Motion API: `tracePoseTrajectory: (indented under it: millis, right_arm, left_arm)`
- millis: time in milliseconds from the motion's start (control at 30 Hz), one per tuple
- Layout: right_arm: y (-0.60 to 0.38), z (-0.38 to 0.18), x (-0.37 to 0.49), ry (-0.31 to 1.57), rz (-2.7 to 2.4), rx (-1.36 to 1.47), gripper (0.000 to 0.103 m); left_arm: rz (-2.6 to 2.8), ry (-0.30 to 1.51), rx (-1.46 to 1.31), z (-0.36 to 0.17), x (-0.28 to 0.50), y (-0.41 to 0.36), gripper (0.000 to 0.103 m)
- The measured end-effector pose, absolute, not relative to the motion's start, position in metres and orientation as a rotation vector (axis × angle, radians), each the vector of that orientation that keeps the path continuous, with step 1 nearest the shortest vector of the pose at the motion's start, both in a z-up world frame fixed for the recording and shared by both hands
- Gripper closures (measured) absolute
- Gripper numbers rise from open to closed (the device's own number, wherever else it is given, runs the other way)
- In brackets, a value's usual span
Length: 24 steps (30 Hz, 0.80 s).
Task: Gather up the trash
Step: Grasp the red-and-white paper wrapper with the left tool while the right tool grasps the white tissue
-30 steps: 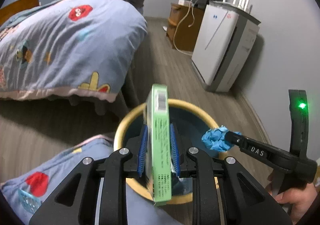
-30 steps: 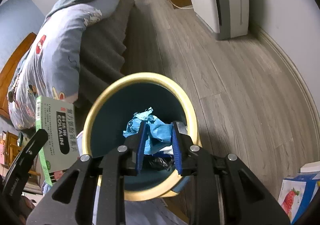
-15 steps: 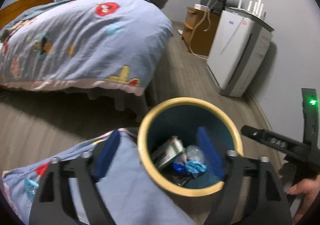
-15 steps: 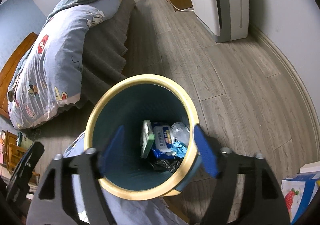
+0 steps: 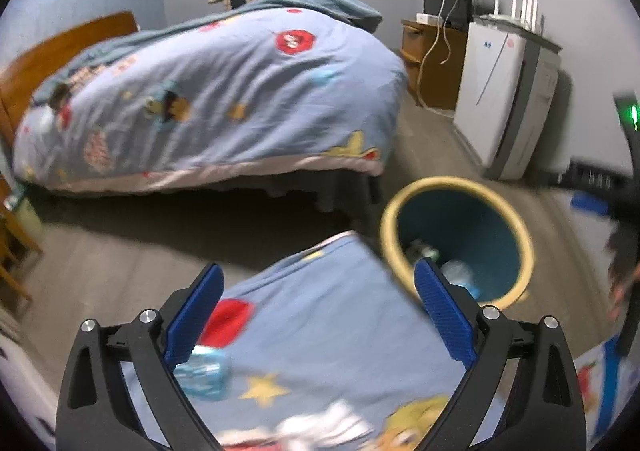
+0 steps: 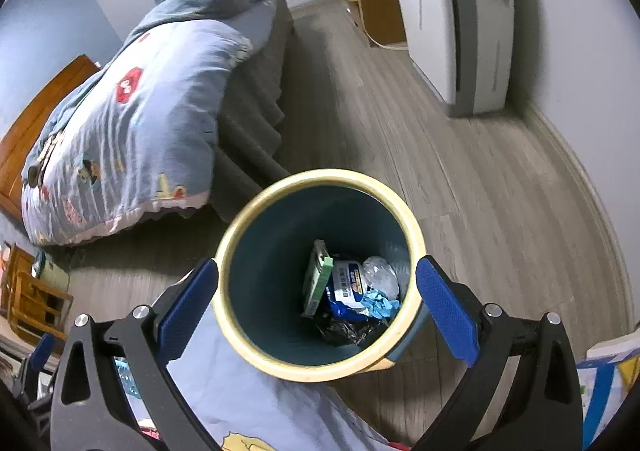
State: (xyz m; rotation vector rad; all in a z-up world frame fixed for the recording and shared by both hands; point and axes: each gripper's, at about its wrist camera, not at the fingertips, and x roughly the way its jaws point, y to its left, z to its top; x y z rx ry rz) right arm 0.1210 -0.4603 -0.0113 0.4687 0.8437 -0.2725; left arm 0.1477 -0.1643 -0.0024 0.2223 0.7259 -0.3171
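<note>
A round bin with a yellow rim (image 6: 320,179) and dark teal inside stands on the wood floor; it also shows in the left wrist view (image 5: 456,183). Inside lie a green box (image 6: 316,279), a blue-and-white packet (image 6: 346,283), a crumpled blue tissue (image 6: 378,301), clear plastic and a black bag. My right gripper (image 6: 316,307) is open and empty, above the bin's mouth. My left gripper (image 5: 320,315) is open and empty, left of the bin over a blue cartoon-print quilt (image 5: 320,331).
A bed with a blue quilt (image 5: 208,99) fills the left. A white appliance (image 5: 504,91) and a wooden cabinet (image 5: 432,63) stand along the right wall. A wooden chair (image 6: 32,299) is at far left. A printed box (image 6: 608,379) lies at lower right.
Both grippers opened and dropped the green box and the blue tissue into the bin. Both have since pulled back; the left one swung leftward over the quilt.
</note>
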Motion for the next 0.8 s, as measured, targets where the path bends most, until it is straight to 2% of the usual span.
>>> tracePoseTrajectory:
  millis: [167, 333, 533, 800]
  right_arm:
    - [-0.412, 0.007, 0.125, 0.837, -0.200, 0.376, 0.006]
    - [-0.352, 0.010, 0.127, 0.868, -0.085, 0.279, 0.006]
    - [-0.291, -0.017, 0.129, 0.966, 0.036, 0.160, 0.006]
    - [-0.240, -0.073, 0.124, 1.132, 0.129, 0.163, 0.006]
  left_arm:
    - [-0.260, 0.691, 0.262, 0.008, 0.126, -0.111, 0.007]
    - [-0.189, 0.732, 0.112, 0.005, 0.123, -0.052, 0.007]
    - [-0.125, 0.758, 0.112, -0.008, 0.127, -0.013, 0.007]
    - [-0.045, 0.868, 0.074, -0.042, 0.148, 0.026, 0.007]
